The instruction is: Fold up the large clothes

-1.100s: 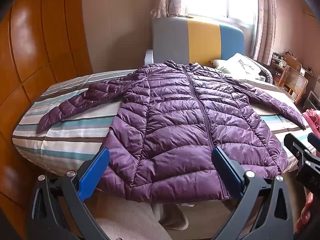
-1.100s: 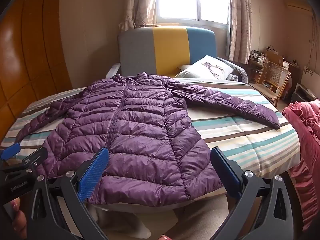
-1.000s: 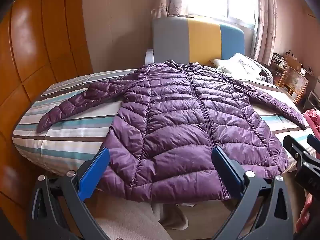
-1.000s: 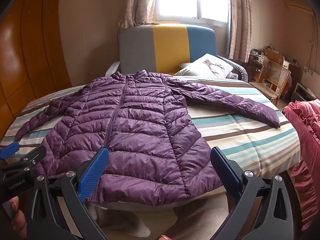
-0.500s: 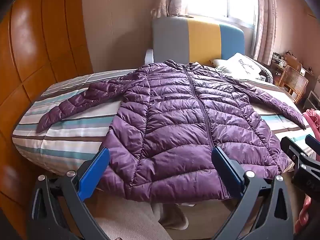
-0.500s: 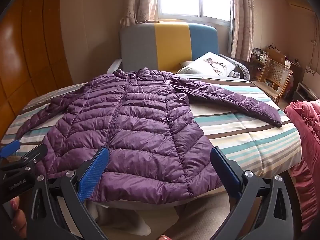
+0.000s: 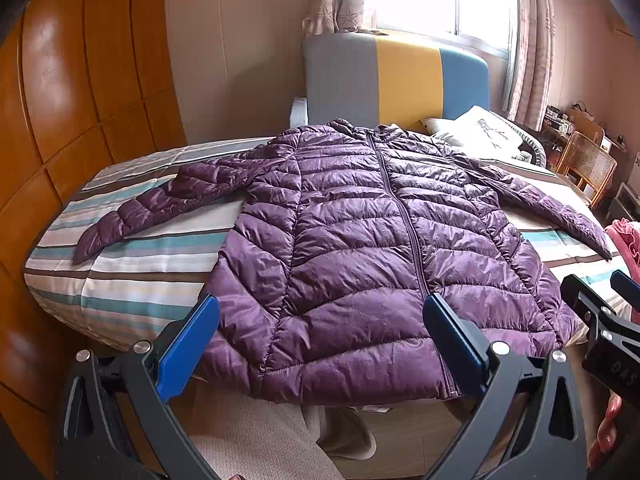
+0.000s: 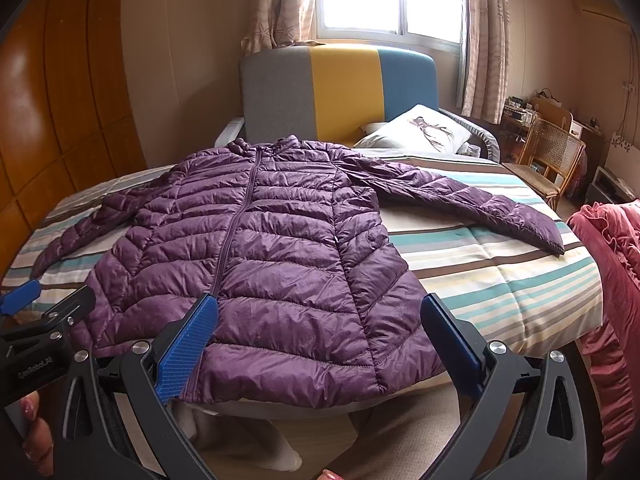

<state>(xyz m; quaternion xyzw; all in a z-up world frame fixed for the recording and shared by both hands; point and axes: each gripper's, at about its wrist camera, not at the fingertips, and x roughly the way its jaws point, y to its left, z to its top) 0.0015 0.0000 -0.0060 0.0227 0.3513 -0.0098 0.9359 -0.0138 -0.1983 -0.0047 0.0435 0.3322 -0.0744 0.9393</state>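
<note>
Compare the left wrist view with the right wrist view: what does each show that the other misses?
Only the left wrist view shows the full left sleeve down to its cuff and the right gripper from the side. Only the right wrist view shows the whole rattan chair, more of the red bedding, and the left gripper from the side. Both show the purple jacket spread flat, zipped, on the striped bed, plus the pillow; both grippers are open.

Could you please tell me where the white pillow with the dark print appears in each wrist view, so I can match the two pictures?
Left wrist view: the white pillow lies upper right, beyond the purple jacket, by the headboard's blue end.
Right wrist view: the white pillow sits just right of centre, upper part, again by the blue end.
Shared landmark: the grey, yellow and blue headboard.
</note>
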